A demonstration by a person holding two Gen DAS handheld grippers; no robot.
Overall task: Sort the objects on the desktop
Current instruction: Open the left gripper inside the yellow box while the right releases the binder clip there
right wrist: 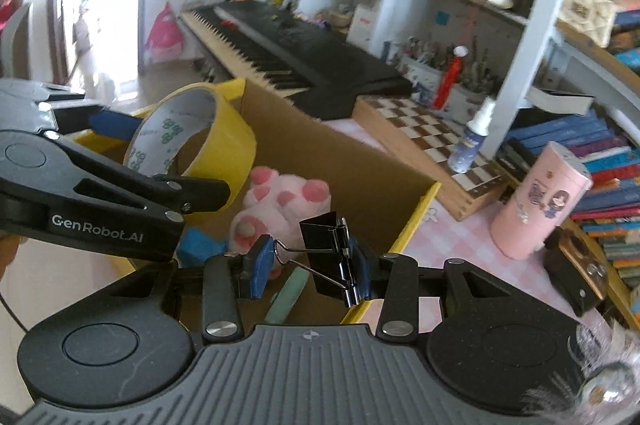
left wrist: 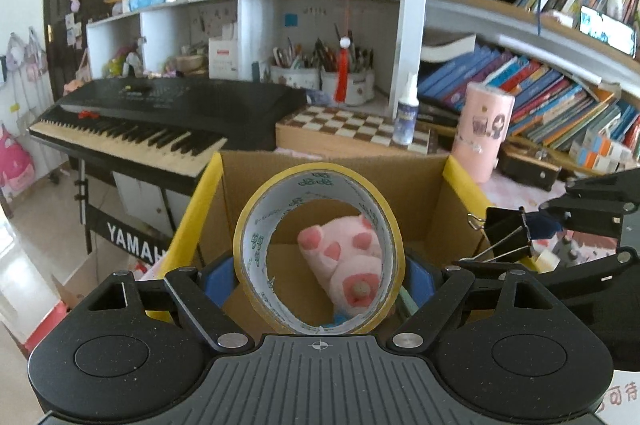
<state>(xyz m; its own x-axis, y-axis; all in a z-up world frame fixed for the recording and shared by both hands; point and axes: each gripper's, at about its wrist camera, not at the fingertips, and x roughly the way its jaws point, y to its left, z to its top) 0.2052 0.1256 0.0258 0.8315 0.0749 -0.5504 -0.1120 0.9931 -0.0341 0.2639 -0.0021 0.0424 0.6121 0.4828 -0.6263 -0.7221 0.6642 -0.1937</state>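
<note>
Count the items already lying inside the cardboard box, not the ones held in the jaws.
3 visible: a pink plush toy in the middle of the cardboard box, a blue object to its left, and a pale green strip nearer the camera. The grippers may hide more.

Showing matte black ribbed housings on left tool (left wrist: 319, 277) and right tool (right wrist: 310, 265), wearing blue pads (right wrist: 259, 267), silver screws, white "GenRobot.AI" lettering.

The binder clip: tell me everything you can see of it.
The binder clip is black, apparently metal, with two silvery wire handles, one pointing toward the left pad. The right gripper is shut on it, blue pads on either side. It hangs tilted above the near edge of the open cardboard box, over a pink plush toy.
</note>
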